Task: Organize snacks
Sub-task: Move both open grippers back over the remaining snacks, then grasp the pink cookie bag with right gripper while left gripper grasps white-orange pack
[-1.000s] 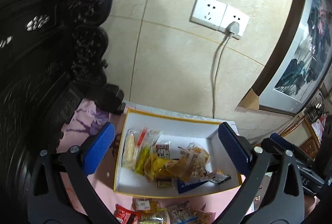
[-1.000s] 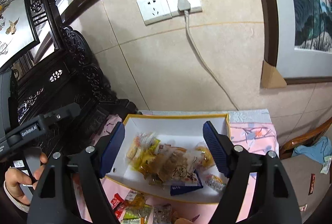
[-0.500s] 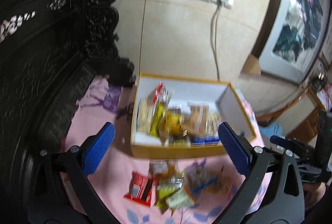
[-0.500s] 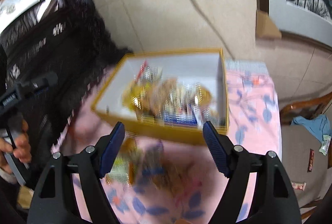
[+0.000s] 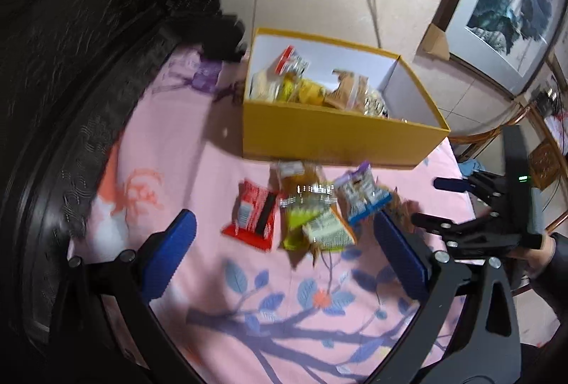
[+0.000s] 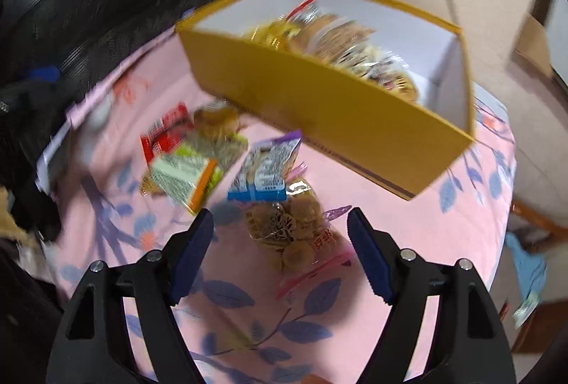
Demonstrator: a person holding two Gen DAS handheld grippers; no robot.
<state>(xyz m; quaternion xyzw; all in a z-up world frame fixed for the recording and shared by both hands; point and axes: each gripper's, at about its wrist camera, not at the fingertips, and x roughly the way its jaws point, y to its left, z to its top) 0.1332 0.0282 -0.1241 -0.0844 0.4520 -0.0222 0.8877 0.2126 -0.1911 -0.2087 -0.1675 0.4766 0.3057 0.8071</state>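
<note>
Both the left hand-held gripper (image 5: pixel 284 245) and right hand-held gripper (image 6: pixel 280 242) gape wide, empty, above loose snack packets (image 5: pixel 319 213) near a yellow box (image 5: pixel 337 139) on the pink counter (image 5: pixel 170 142).

Right two-finger gripper with black arms and blue pads (image 6: pixel 280 250): jaws parted wide, nothing between the pads, pointed down at the table.

Pink tablecloth printed with blue leaves and purple branches (image 6: pixel 408 231): spread under all items.

Yellow cardboard box with white interior (image 6: pixel 319 99): open-topped, set at the far side of the cloth, partly filled with mixed snack packets, blurred.

Clear bag of round brown biscuits (image 6: pixel 289 234): flat on the cloth, just ahead of the parted pads.

Blue, white and purple snack packet (image 6: pixel 266 167): touching the biscuit bag's far end.

Green and orange packet (image 6: pixel 184 176), red packet (image 6: pixel 165 135): loose at left, overlapping, blurred.
</note>
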